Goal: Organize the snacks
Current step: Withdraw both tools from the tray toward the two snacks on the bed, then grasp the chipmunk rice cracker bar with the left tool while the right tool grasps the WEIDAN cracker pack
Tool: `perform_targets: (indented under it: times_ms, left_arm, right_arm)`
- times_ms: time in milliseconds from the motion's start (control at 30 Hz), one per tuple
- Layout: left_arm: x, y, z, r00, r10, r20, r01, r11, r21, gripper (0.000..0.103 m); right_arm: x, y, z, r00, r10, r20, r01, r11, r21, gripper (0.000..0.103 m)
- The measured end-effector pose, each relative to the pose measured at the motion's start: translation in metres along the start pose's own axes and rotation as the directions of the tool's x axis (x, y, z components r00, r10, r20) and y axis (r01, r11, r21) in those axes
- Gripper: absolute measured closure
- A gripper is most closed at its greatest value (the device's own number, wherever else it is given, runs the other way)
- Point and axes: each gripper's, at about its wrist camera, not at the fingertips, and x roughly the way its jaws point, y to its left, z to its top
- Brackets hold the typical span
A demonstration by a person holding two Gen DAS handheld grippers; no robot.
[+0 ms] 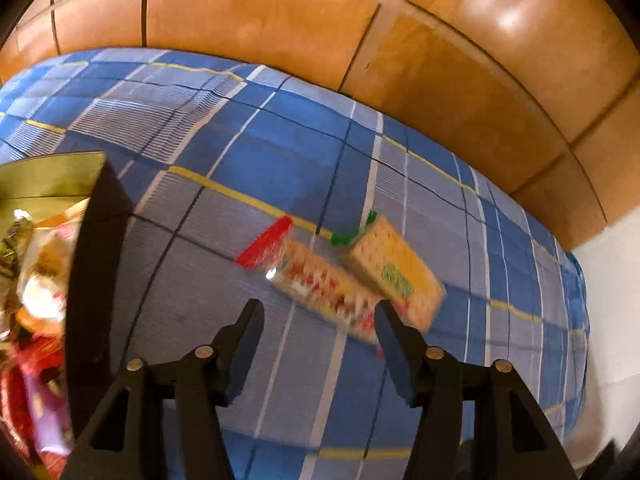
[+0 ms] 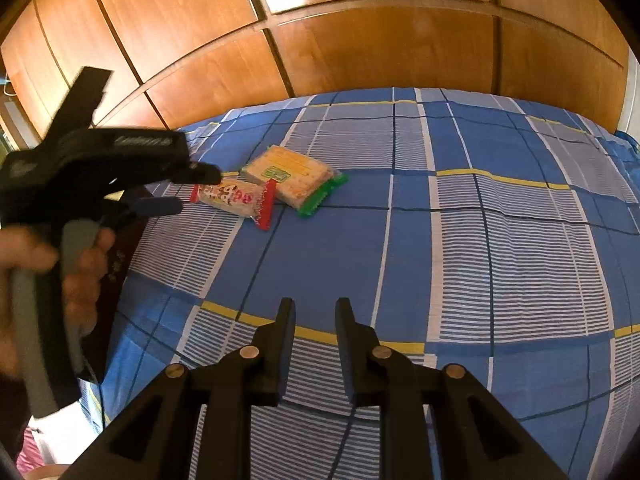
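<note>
We hold two black grippers over a bed covered by a blue, white and yellow checked sheet. Behind the bed rises a wall of glossy brown wooden panels.

From the left wrist camera, our left gripper has its jaws spread wide with nothing between them. Just ahead of its fingertips lie two snack packets, blurred by motion. The red-edged packet sits straight ahead, its near end close to the right fingertip. The green-edged packet lies to the right of it, touching or slightly overlapping it. Nothing stands between the gripper and the packets. Far to the left of this gripper is a dark box with a gold inner flap, holding a jumble of red, orange, purple and foil wrappers; its dark wall fills that side of the view.

From the right wrist camera, our right gripper hovers above bare sheet, its jaws parted by a narrow gap, holding nothing. The packets lie well ahead and to its left. Our left hand and its gripper cross the left side of this view, fingertips reaching toward the red-edged packet and partly hiding its left end.

The red-edged packet carries red characters on a white wrapper, too small for us to read. The green-edged packet shows a small green label, also unreadable. White lettering on the left gripper's body is too blurred to read.
</note>
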Motion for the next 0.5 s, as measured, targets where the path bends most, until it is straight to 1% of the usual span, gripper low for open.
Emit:
perform_targets:
  times_ms: [67,167,233,267,300,333,367,400,500]
  left_arm:
    - [0.011,0.001,0.009,1.0,-0.012,-0.019,0.011,0.999,-0.045,0.044]
    - [0.025,0.0,0.016,0.999,0.029,-0.017,-0.03,0.998,-0.054,0.043]
    - [0.036,0.0,0.019,0.998,0.043,-0.036,-0.045,0.998,-0.051,0.043]
    - [0.04,-0.001,0.02,0.998,0.049,-0.03,-0.051,0.998,-0.042,0.043]
    - [0.039,-0.004,0.019,0.998,0.058,-0.019,-0.059,0.998,-0.017,0.045]
    - [0.04,-0.007,0.017,0.998,0.065,-0.018,-0.065,0.998,0.017,0.05]
    - [0.039,-0.009,0.013,0.998,0.053,-0.022,-0.052,0.998,0.046,0.065]
    - [0.038,-0.012,0.008,0.998,0.047,-0.031,-0.044,0.996,0.074,0.071]
    - [0.027,-0.011,-0.015,0.999,0.044,-0.023,-0.04,0.987,0.158,0.074]
  right_arm:
    - [0.001,-0.003,0.001,1.0,0.001,0.0,-0.001,1.0,0.005,0.083]
    - [0.003,-0.008,0.001,1.0,0.0,-0.005,0.0,1.0,0.018,0.083]
    - [0.004,-0.011,0.001,1.0,0.0,-0.007,0.0,1.0,0.024,0.082]
    - [0.004,-0.012,0.001,1.0,-0.006,-0.007,0.006,1.0,0.029,0.083]
    - [0.004,-0.013,0.002,1.0,-0.008,-0.005,0.008,0.999,0.032,0.082]
    - [0.003,-0.015,0.003,1.0,-0.008,0.001,0.008,0.999,0.038,0.082]
    - [0.003,-0.017,0.004,1.0,-0.006,0.005,0.006,0.999,0.044,0.082]
    - [0.004,-0.019,0.007,1.0,-0.004,0.006,0.004,0.999,0.048,0.082]
    - [0.005,-0.022,0.014,1.0,-0.024,0.016,0.023,0.998,0.053,0.082]
